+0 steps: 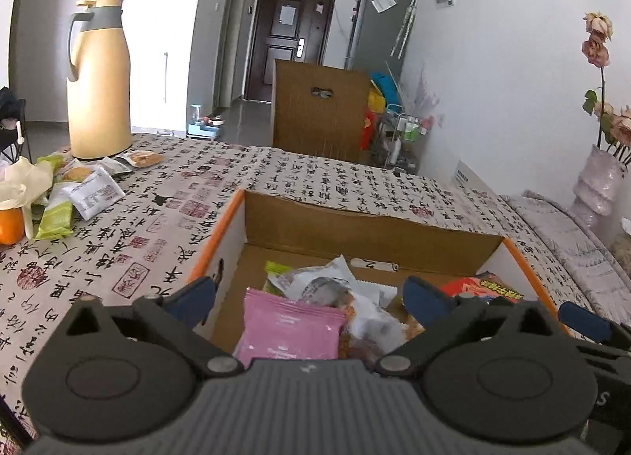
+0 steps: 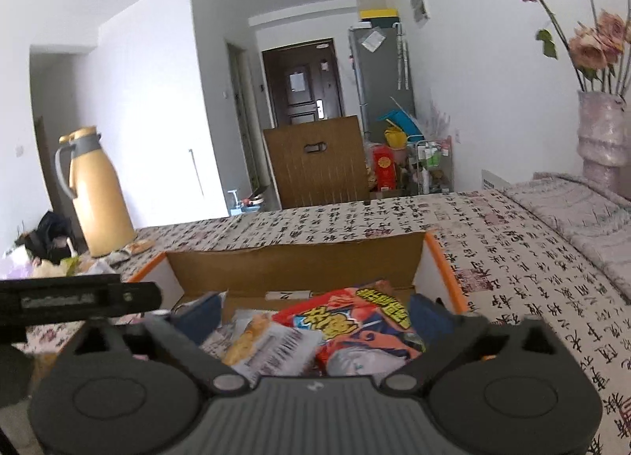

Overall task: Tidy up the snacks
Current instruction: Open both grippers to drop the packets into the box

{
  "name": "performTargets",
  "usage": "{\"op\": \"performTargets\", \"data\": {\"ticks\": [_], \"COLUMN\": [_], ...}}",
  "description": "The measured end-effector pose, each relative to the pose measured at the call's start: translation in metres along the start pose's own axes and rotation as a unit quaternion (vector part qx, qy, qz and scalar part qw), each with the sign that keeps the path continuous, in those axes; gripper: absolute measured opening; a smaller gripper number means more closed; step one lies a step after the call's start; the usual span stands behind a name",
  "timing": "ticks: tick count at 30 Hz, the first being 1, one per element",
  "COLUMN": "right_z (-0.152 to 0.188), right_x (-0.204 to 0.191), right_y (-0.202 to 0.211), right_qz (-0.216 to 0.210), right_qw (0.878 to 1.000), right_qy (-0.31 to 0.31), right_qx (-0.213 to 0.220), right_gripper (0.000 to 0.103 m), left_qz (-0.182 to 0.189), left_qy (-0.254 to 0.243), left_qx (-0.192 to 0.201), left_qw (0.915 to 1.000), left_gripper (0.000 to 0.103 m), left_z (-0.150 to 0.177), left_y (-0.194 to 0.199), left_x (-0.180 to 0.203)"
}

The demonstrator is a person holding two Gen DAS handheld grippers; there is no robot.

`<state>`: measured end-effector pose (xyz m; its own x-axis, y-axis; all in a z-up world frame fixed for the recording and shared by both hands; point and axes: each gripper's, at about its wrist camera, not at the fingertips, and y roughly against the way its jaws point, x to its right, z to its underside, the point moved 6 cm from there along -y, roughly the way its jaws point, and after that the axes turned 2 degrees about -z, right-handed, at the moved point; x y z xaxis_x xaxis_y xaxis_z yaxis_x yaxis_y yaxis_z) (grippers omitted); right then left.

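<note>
A cardboard box (image 1: 355, 224) with orange edges sits on the table and holds several snack packets. In the left wrist view my left gripper (image 1: 309, 297) is open over the box, above a pink packet (image 1: 290, 330) and a clear packet (image 1: 315, 285); a red packet (image 1: 479, 287) lies at the right. In the right wrist view my right gripper (image 2: 313, 311) is open over the same box (image 2: 295, 263), above the red packet (image 2: 355, 321) and a clear cracker packet (image 2: 260, 344). Neither gripper holds anything. More loose snack packets (image 1: 79, 186) lie at the table's far left.
A tan thermos jug (image 1: 98, 80) stands at the far left by an orange (image 1: 10, 226). A vase of dried roses (image 2: 603, 131) stands at the right on a grey mat. A brown chair back (image 1: 321, 107) is behind the table. The left gripper's body (image 2: 59, 303) shows left of the box.
</note>
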<state>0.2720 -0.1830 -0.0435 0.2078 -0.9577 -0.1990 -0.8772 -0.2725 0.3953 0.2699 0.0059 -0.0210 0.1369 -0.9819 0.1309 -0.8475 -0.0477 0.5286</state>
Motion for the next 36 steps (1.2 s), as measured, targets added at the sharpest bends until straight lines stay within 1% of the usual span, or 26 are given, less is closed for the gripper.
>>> {"op": "performTargets", "data": {"ticks": [11, 20, 25, 31, 36], "right_z": [-0.001, -0.008, -0.007, 0.008, 0.029], "right_x": [0.002, -0.001, 0.0, -0.003, -0.006], "right_y": [-0.001, 0.015, 0.033, 0.054, 0.067], "right_qz": [0.007, 0.028, 0.034, 0.035, 0.033], "right_qw": [1.0, 0.999, 0.999, 0.999, 0.998], "right_qy": [0.004, 0.023, 0.032, 0.04, 0.04], "right_qx": [0.002, 0.004, 0.003, -0.01, -0.033], "right_gripper": [0.103, 0.103, 0.103, 0.103, 0.103], "left_qz": [-0.008, -0.009, -0.005, -0.006, -0.011], "left_qy": [-0.003, 0.01, 0.005, -0.005, -0.012], "left_qx": [0.0, 0.009, 0.022, 0.019, 0.003], "left_qw": [1.0, 0.9999, 0.9997, 0.9998, 0.9999], "left_gripper": [0.103, 0.103, 0.103, 0.103, 0.103], "left_z": [-0.001, -0.007, -0.009, 0.004, 0.024], "left_y": [0.002, 0.016, 0.032, 0.051, 0.06], "left_x": [0.0, -0.003, -0.002, -0.006, -0.012]}}
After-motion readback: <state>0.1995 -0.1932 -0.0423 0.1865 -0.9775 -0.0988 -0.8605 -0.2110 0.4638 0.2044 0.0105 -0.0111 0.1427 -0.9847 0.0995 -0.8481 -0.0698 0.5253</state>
